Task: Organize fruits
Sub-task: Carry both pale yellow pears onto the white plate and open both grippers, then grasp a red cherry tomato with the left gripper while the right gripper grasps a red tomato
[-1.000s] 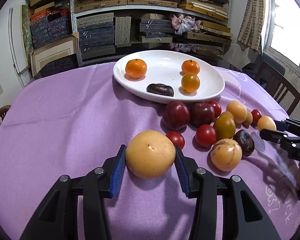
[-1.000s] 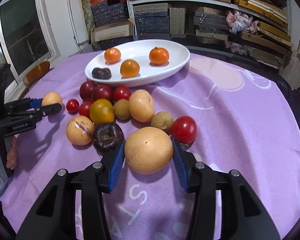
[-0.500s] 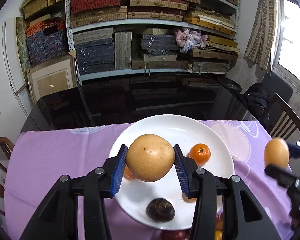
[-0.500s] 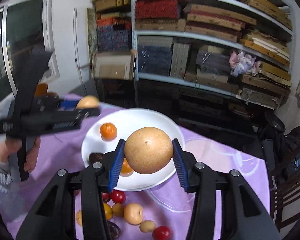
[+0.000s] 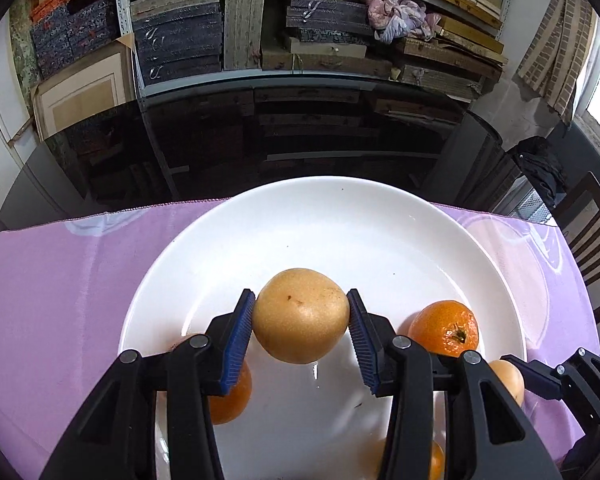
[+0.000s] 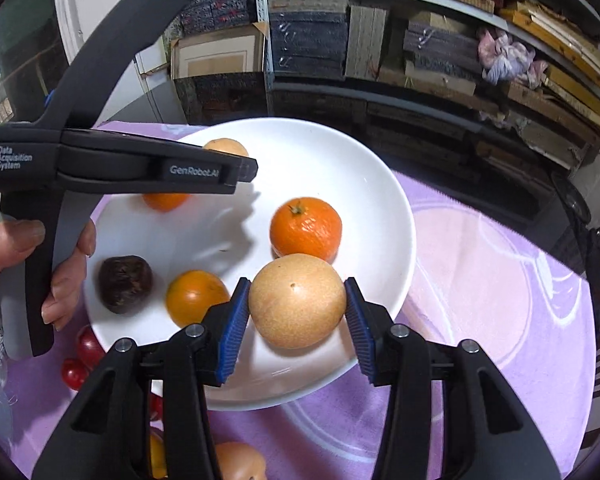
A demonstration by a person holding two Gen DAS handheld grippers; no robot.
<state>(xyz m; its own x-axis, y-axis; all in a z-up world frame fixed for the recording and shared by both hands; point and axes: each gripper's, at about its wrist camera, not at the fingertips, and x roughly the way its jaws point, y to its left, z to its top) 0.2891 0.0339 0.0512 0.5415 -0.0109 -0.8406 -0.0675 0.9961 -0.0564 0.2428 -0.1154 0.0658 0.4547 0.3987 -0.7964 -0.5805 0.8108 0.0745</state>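
— Both of my grippers had moved since a second earlier, hadn't they?

— Yes. Back then each held its fruit low over the purple tablecloth [image 5: 60, 280] beside the loose pile; now both hung over the wide white ceramic plate [image 5: 340, 216], each carrying the same fruit.

— What room was there on the plate?

— From my left wrist view, the far half of the plate was bare white up to its rim, and beyond the rim lay the cloth's far edge and a dark glossy tabletop [image 5: 300, 140]. A bright orange tangerine [image 5: 444, 328] sat near the right rim; another orange fruit [image 5: 228, 392] lay partly hidden under my left finger.

— And from the right side?

— The plate's near rim [image 6: 340, 376] lay just below my fingers. A wrinkled dark purple fruit [image 6: 126, 284] and a smooth orange-yellow fruit [image 6: 196, 300] lay to the left, with the tangerine just behind what I carried. Small red fruits [image 6: 80, 360] stayed on the cloth by the plate's left edge.

— Your grips?

— My left gripper [image 5: 302, 326] was clamped partway closed on a round tan-yellow speckled fruit [image 5: 300, 316], blue pads pressing both sides. My right gripper [image 6: 296, 314] clasped a second round tan speckled fruit [image 6: 298, 300] likewise, above the plate's near right part.

— Could you see your hand?

— My left hand [image 6: 28, 268] wrapped its gripper's handle at the picture's left.
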